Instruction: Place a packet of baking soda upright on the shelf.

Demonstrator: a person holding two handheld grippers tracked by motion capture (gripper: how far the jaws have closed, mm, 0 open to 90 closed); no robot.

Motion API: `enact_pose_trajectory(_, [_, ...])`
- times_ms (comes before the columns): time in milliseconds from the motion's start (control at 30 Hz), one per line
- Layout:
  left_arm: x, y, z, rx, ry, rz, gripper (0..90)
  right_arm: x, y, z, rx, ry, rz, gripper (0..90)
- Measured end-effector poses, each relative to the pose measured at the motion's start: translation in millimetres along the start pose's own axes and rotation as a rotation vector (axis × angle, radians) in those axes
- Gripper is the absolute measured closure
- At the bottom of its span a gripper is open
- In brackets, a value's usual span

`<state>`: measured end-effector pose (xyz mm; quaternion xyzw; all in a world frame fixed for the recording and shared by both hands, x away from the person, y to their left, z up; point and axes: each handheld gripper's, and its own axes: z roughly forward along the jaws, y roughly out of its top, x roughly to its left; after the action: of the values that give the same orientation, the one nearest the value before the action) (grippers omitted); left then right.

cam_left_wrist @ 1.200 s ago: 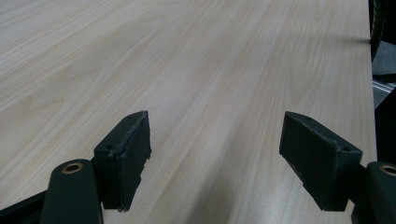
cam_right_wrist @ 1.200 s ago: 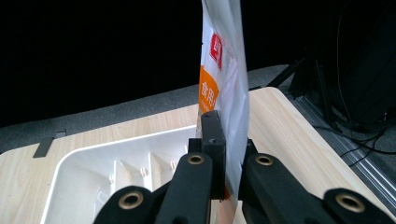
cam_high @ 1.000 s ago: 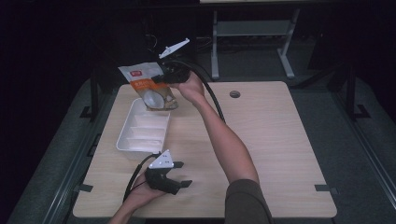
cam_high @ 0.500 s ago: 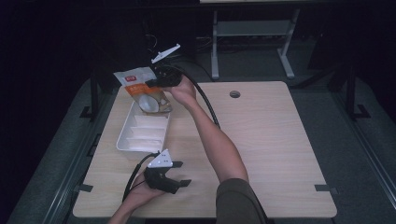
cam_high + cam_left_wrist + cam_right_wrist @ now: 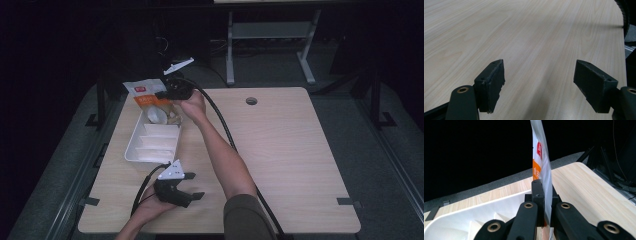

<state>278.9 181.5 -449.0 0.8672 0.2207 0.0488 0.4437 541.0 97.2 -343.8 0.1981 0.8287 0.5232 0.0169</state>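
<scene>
Orange-and-white plastic, a sealed snack pouch (image 5: 148,98), is hanging pinched edge-on between the two black jaws of my right gripper (image 5: 162,95). In the right gripper view the pouch (image 5: 541,162) is standing tall from the clamped jaws toward twelve o'clock, its flat faces turned sideways, so its long axis is running straight up from my grip.

I am holding it over the far end of a white divided tray (image 5: 134,150), which is lying on the pale wood table (image 5: 300,150) with its length running from six to twelve o'clock. In the high view the tray's open compartments are sitting at about six o'clock from the pouch, right underneath and toward me. I am judging that the pouch needs to come down and tip flat along the tray's length to fit.

My left gripper (image 5: 192,186) is resting low on the table near its front edge, at about six o'clock from the tray. Its jaws are standing wide apart with nothing but bare wood between them.
</scene>
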Motion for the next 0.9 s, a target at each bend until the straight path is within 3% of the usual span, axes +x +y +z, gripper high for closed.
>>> enact_pose_trajectory(300, [-0.1, 0.0, 0.1, 0.001, -0.001, 0.002, 24.5, -4.7, -15.9, 6.1, -0.010, -0.016, 0.047, 87.8])
enact_pose_trajectory(467, [-0.5, 0.1, 0.4, 0.000, 0.000, 0.002, 24.6, -5.3, -16.6, 3.2, 0.002, -0.020, 0.054, 80.2])
enact_pose_trajectory(533, [-0.1, 0.4, 0.1, 0.002, 0.000, 0.003, 24.5, -5.0, -19.5, 0.8, 0.022, -0.043, 0.054, 78.2])
enact_pose_trajectory(900, [0.2, 0.5, 0.8, 0.004, 0.001, -0.001, 24.5, -5.9, -38.0, 2.4, 0.099, -0.053, 0.051, 89.2])
